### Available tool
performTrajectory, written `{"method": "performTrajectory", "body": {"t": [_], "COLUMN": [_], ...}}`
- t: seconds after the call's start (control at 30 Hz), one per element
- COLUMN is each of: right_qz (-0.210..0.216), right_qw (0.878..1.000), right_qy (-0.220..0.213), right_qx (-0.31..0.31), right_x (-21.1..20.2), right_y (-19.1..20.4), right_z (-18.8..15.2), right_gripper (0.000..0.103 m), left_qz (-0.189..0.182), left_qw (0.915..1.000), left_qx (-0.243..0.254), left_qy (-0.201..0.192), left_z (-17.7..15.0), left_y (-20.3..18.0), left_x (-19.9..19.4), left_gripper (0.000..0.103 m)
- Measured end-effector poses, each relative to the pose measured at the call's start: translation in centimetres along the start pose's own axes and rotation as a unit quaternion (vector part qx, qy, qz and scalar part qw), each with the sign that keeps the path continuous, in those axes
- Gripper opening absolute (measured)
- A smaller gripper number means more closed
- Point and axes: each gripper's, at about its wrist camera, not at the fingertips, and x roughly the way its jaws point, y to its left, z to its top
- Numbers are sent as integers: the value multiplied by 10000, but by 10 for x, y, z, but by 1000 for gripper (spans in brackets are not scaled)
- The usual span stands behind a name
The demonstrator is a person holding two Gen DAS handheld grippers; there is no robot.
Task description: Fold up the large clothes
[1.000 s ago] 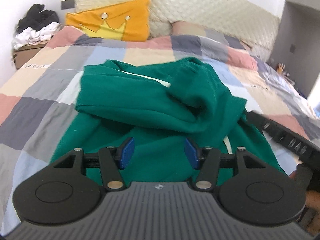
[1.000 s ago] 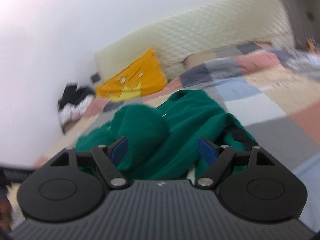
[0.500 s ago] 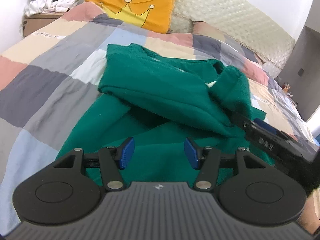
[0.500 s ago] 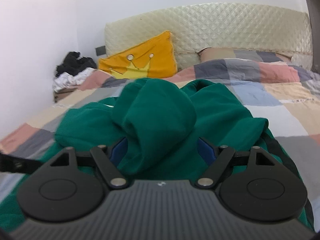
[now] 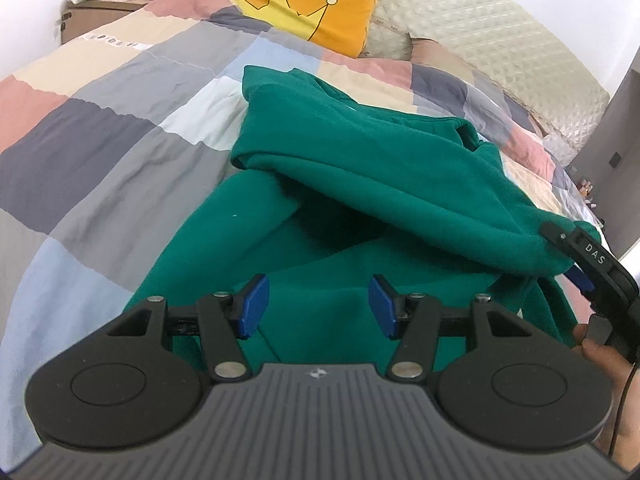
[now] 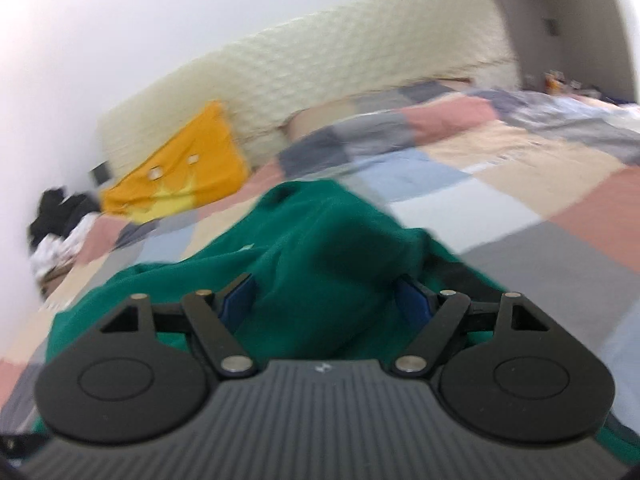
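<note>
Green fleece sweatshirt [image 5: 360, 200] lies crumpled on the patchwork quilt [image 5: 100, 128] of the bed, one thick fold draped across its lower part. Left gripper [image 5: 318, 306]: jaws apart, nothing between the blue pads, positioned above the sweatshirt's near portion. Right gripper [image 6: 326, 300]: jaws wide, a bunched fold of sweatshirt between the pads; the view is blurred, so pad contact cannot be confirmed. An orange crown pillow [image 5: 304, 4] rests against the quilted headboard [image 5: 500, 44].
</note>
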Motion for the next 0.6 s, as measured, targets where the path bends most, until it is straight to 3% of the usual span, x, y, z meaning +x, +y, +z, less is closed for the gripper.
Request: {"method": "performTrajectory", "body": {"t": [0.13, 0.27, 0.6], "right_qz": [-168, -7, 231], "right_qw": [9989, 9971, 9887], "right_qy": [275, 523, 1193], "right_qx": [349, 560, 882], "right_x": [3, 0, -58], "right_y": [-21, -29, -55], "right_z": [-1, 3, 28], "right_gripper": [79, 79, 79], "left_qz": [53, 19, -144], "left_qw": [9999, 10000, 9987], "left_qx": [92, -24, -465], "left_qy": [-7, 56, 123], "left_z": [-2, -2, 1], "left_y": [-4, 0, 10], "left_x": [0, 4, -8], "left_gripper": [61, 61, 61]}}
